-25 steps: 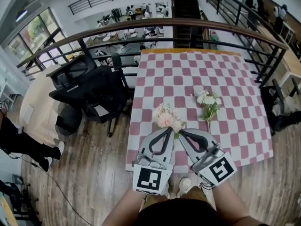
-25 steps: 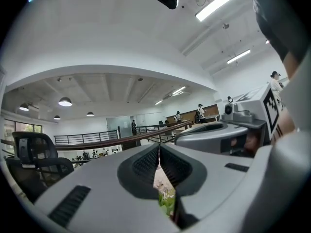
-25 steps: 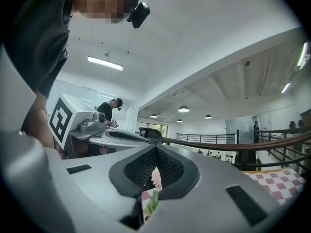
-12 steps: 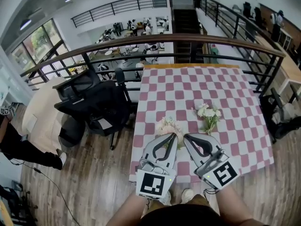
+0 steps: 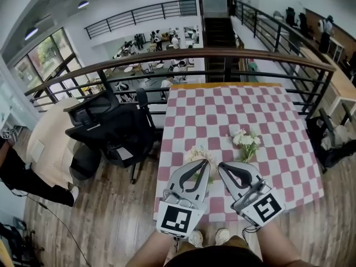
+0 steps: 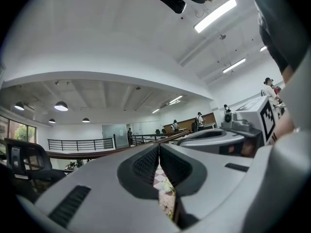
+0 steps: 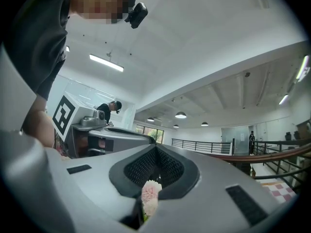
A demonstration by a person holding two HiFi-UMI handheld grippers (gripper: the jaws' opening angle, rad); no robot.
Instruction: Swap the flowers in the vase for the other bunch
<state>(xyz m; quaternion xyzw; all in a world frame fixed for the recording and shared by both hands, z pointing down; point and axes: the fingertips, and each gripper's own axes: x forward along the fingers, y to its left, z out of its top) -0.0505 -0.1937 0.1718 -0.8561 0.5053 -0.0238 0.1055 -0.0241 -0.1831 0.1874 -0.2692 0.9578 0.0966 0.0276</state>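
Moved since a second ago: left tongs and right tongs sit further over the pink bunch, now part-hidden.
Head view: pink bunch at the table near edge; white bunch lying apart, to the right; vase not made out.
Left gripper view: jaws together, empty.
Right gripper view: jaws together, empty, pink bloom beneath.
Risk, judged: descending with the jaws together would crush petals
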